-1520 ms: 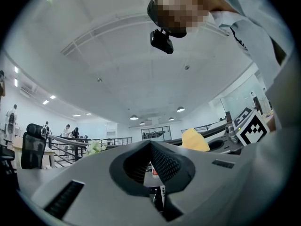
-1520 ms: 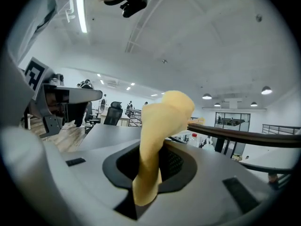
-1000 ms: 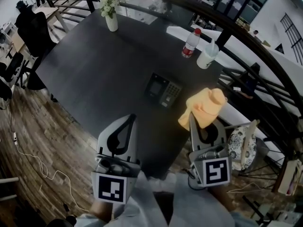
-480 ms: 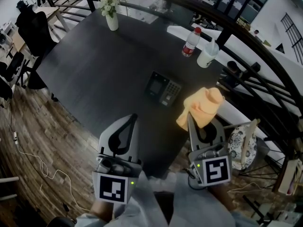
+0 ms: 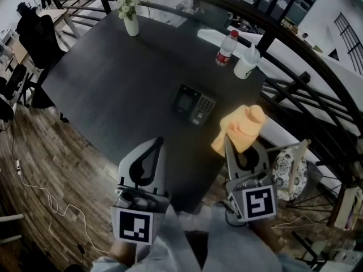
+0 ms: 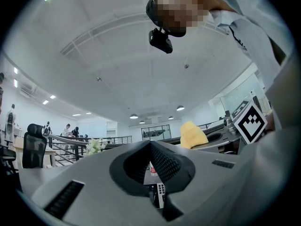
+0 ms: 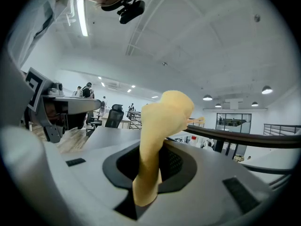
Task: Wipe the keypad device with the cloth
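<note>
The dark keypad device (image 5: 194, 105) lies flat on the black table (image 5: 113, 78), near its right front corner. My right gripper (image 5: 233, 145) hangs over the table's front edge, just short and right of the device, shut on a yellow cloth (image 5: 243, 128) that bunches up above its tips. From the right gripper view, the cloth (image 7: 157, 140) hangs pinched between the jaws. My left gripper (image 5: 157, 143) is held level with it at the left, jaws together with nothing in them. Through their gap the left gripper view shows the keypad device (image 6: 160, 192) and, to the right, the cloth (image 6: 193, 134).
A white vase of flowers (image 5: 129, 10) stands at the table's far edge. A red-labelled bottle (image 5: 226, 49) and a white cup (image 5: 245, 64) stand far right. A dark curved railing (image 5: 295, 55) runs behind and right. A patterned stool (image 5: 288, 174) sits below the right gripper, an office chair (image 5: 37, 30) far left.
The right gripper and cloth have shifted slightly left. The head view has tilted a little, so the table things sit higher in frame. The left gripper has barely moved.
</note>
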The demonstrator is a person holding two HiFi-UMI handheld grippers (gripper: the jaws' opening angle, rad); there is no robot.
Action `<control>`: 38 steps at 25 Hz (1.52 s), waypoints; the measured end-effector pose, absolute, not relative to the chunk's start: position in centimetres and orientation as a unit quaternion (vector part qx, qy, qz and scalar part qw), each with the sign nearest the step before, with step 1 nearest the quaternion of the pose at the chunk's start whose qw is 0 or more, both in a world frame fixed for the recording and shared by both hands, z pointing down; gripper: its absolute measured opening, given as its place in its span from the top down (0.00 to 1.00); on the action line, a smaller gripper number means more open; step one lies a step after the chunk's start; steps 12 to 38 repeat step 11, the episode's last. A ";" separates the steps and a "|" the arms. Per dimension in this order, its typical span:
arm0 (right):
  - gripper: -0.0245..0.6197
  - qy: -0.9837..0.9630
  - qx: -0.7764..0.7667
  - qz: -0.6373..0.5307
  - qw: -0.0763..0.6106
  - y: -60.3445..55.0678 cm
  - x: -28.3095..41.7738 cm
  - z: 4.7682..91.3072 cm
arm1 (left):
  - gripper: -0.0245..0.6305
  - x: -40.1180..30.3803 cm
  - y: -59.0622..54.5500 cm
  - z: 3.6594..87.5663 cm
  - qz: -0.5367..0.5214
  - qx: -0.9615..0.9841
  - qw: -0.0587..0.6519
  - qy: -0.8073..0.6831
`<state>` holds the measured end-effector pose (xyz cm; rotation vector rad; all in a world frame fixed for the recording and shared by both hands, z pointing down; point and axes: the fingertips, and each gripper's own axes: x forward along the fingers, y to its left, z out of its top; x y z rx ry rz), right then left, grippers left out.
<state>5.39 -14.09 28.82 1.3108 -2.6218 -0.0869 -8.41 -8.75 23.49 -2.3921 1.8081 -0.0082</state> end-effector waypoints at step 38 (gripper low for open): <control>0.85 -0.887 0.447 -0.022 0.113 -13.8 5.2 29.7 | 0.94 -8.5 -8.8 23.9 -0.005 -0.800 0.070 0.596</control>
